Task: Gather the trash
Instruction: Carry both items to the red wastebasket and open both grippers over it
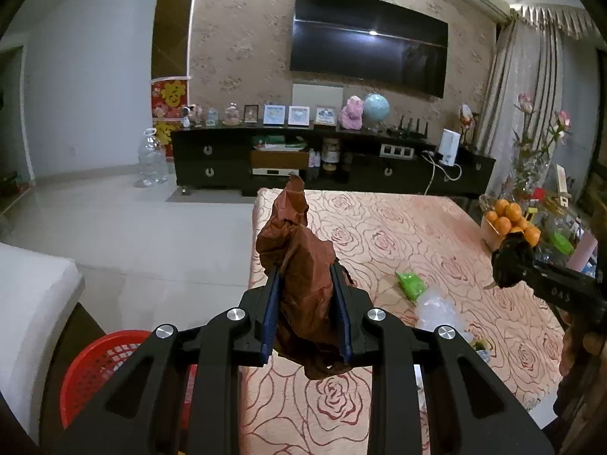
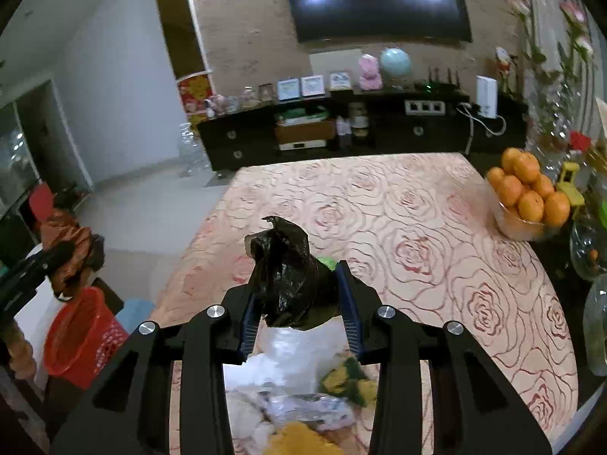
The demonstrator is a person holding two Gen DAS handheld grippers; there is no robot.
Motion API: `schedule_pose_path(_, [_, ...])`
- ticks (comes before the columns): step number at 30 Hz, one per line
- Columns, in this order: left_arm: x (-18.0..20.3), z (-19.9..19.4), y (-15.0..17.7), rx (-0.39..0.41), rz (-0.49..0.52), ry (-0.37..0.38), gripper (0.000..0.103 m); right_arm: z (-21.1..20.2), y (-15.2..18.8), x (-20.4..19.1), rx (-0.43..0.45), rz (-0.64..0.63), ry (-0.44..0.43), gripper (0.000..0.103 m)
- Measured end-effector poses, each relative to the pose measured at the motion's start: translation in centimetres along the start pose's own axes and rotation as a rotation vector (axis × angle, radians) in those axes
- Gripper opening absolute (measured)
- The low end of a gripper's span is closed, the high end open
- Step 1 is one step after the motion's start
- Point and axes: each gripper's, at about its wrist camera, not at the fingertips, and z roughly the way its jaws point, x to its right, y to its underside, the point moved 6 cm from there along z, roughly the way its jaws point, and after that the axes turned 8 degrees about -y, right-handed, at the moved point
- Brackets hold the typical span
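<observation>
With the left tongs (image 1: 305,284) clamped on the brown wrapper (image 1: 299,265) and the right tongs (image 2: 299,288) on the black bag (image 2: 288,269), both above the table's (image 2: 417,227) left edge, each should carry its load squarely over the red basket (image 2: 76,337) before releasing.

I'm holding a crumpled paper bag (image 1: 299,288) between the left gripper (image 1: 306,273) fingers, above the table's (image 1: 436,227) left edge. The basket (image 1: 98,364) is sitting on the floor, lower left of the table. Right gripper (image 2: 297,271) is clamping a plastic bag (image 2: 288,273) over the table's near end, wrappers (image 2: 303,405) lying underneath. The bowl of oranges (image 2: 527,197) is sitting at the far right edge, the TV cabinet (image 1: 334,159) standing behind the table.
</observation>
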Motion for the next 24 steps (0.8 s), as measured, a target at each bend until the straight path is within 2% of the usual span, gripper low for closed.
schedule_pose_path(10, [-4.0,-2.1,0.2,0.023,-0.053,-0.076,0.024,1.0,0.5,-5.6,-0.018,-0.082,-0.089,0.036])
schedule_pose_path(16, [-7.7,-3.7,1.6,0.026,-0.07,-0.189,0.024,1.9,1.3,-9.9,-0.048,-0.133,-0.166,0.036])
schedule_pose_path(24, [-12.6,-5.0,4.4,-0.018,-0.119,-0.298,0.024,3.7,2.2,-15.0,-0.088,-0.208,-0.242,0.036])
